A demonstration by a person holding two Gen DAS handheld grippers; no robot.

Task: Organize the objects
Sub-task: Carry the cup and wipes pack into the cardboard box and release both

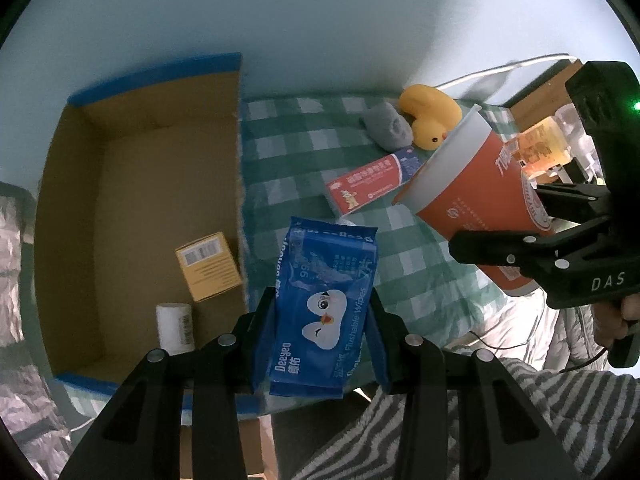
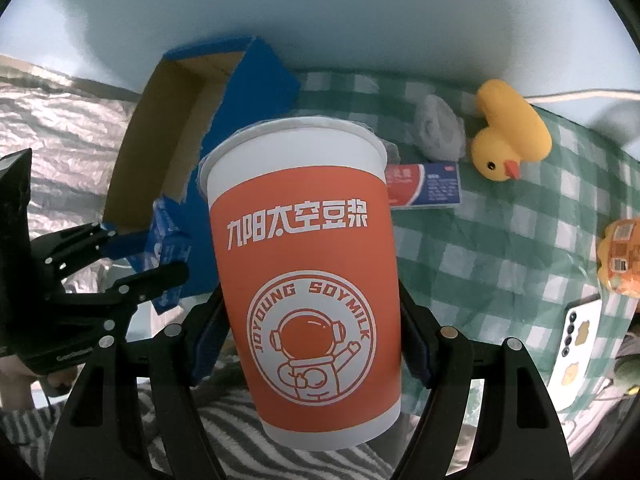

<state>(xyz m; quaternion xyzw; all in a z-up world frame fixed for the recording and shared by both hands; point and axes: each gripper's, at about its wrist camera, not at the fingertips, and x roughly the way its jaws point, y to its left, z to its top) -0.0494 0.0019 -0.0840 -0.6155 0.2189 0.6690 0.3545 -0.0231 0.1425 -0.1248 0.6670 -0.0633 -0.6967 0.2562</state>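
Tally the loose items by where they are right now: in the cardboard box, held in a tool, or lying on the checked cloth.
In the cardboard box: 2, yellow carton, white bottle
Held: 2, wipes pack in left tool, orange cup in right tool
On the cloth: 5, rubber duck, grey lump, toothpaste box, orange bottle, phone
Total: 9

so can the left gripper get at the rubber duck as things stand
Probably not yet. The left gripper is shut on the wipes pack, so its jaws are full. The rubber duck sits far across the checked cloth, beyond the toothpaste box; the right gripper's soymilk cup crowds that side.
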